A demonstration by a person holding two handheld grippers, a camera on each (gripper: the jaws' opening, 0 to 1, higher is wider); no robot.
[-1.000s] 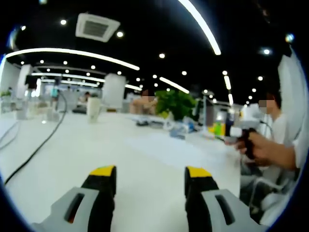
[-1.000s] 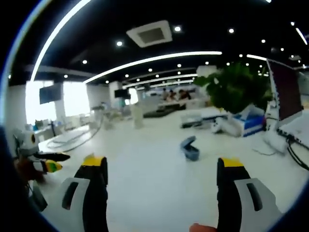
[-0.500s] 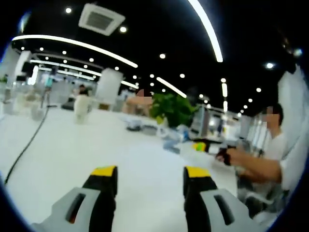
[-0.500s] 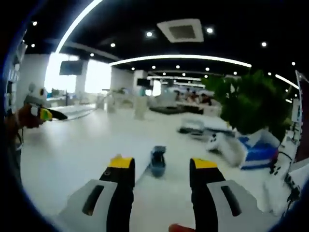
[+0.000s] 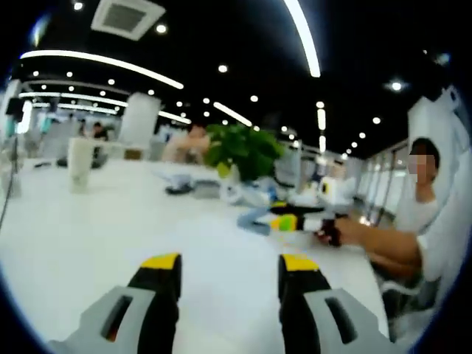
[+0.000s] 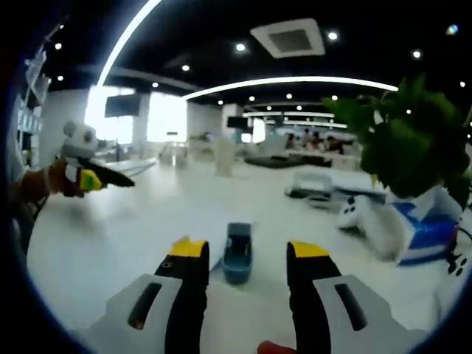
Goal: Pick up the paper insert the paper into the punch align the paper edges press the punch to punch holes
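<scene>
Small blue-grey hole punch flat on the white table, lengthwise away, on a barely discernible paper sheet.

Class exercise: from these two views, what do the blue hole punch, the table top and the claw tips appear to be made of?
Hole punch: probably moulded plastic, blue, dull sheen; blurred. Table top: smooth white laminate or similar, faintly reflecting ceiling lights. Right claw tips: black with yellow caps, matte, rubber or plastic by the look; grey bodies likely plastic.

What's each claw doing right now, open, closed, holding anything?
Left claw: open, holding nothing, above the white table.
Right claw: open, holding nothing; the blue hole punch sits just beyond its tips.
</scene>
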